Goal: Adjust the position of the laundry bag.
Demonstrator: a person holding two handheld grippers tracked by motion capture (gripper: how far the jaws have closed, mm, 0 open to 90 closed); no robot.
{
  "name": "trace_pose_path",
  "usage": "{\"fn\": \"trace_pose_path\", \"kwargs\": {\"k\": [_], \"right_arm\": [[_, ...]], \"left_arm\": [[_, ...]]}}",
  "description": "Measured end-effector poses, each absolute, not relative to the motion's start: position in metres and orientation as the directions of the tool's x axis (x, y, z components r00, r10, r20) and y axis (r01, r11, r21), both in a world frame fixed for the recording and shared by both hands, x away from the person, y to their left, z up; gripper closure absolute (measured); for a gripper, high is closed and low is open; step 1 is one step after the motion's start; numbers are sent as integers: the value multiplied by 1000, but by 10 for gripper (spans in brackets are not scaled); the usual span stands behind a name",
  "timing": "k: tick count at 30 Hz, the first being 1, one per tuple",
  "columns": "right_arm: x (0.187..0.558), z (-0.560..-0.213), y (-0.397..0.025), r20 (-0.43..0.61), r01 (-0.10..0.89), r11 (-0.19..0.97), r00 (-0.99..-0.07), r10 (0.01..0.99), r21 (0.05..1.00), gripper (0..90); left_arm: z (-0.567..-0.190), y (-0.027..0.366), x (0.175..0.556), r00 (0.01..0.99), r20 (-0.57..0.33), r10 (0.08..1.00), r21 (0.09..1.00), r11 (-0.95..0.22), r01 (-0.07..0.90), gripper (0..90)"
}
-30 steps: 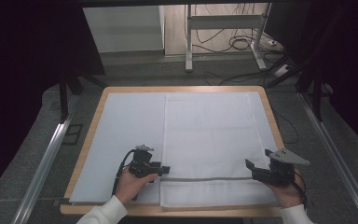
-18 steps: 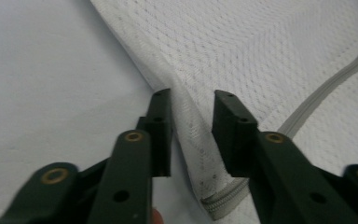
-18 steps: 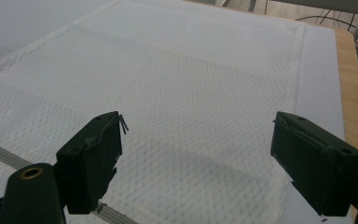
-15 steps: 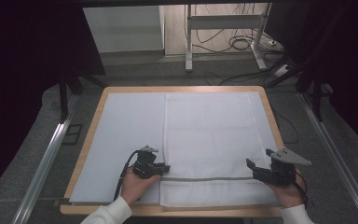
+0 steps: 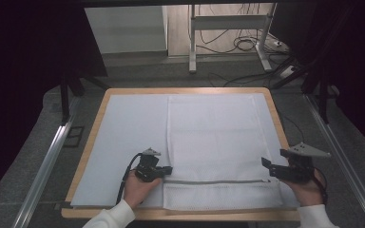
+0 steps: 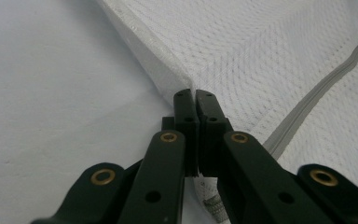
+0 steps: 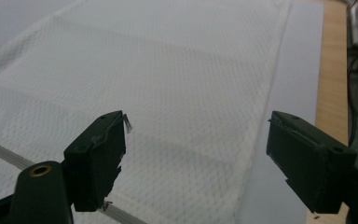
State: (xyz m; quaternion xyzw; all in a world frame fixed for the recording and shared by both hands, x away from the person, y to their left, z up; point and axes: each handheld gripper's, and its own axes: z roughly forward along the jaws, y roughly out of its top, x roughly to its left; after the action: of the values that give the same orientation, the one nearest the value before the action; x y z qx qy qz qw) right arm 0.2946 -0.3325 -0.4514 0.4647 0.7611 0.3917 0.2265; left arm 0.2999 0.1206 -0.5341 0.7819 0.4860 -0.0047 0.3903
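A white mesh laundry bag with a grey zipper lies flat on the right half of a pale sheet. My left gripper is at the bag's left edge beside the zipper's end. Its jaws are shut on that edge of the mesh bag, which lifts in a small fold at my left gripper. My right gripper hovers at the bag's right edge near the zipper's other end. In the right gripper view, my right gripper is wide open over the mesh bag, holding nothing.
The pale sheet covers a wooden board on a dark floor. Metal rails run along both sides of the board. A desk frame and loose cables stand beyond the far edge.
The left gripper has slid slightly right and nearer onto the bag's left edge and is shut on it. The right gripper has barely moved.
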Motion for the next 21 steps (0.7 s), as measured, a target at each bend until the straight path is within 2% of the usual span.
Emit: {"fn": "trace_pose_path", "kwargs": {"k": [1, 4, 8, 14, 21], "right_arm": [[303, -451, -339, 43, 582, 260, -455, 890, 771, 200], [311, -455, -344, 67, 620, 253, -444, 893, 743, 220], [339, -474, -354, 151, 733, 215, -399, 905, 645, 266], [356, -491, -356, 194, 806, 191, -352, 916, 560, 302], [359, -497, -353, 206, 827, 193, -345, 916, 528, 350]], "left_arm": [[-534, 121, 300, 529, -390, 754, 606, -222, 764, 897], [-534, 121, 300, 531, -392, 751, 607, -223, 763, 897], [-534, 121, 300, 534, -394, 748, 607, -224, 762, 899], [-535, 121, 300, 538, -399, 743, 604, -229, 763, 899], [-535, 120, 300, 539, -401, 741, 606, -227, 763, 900]]}}
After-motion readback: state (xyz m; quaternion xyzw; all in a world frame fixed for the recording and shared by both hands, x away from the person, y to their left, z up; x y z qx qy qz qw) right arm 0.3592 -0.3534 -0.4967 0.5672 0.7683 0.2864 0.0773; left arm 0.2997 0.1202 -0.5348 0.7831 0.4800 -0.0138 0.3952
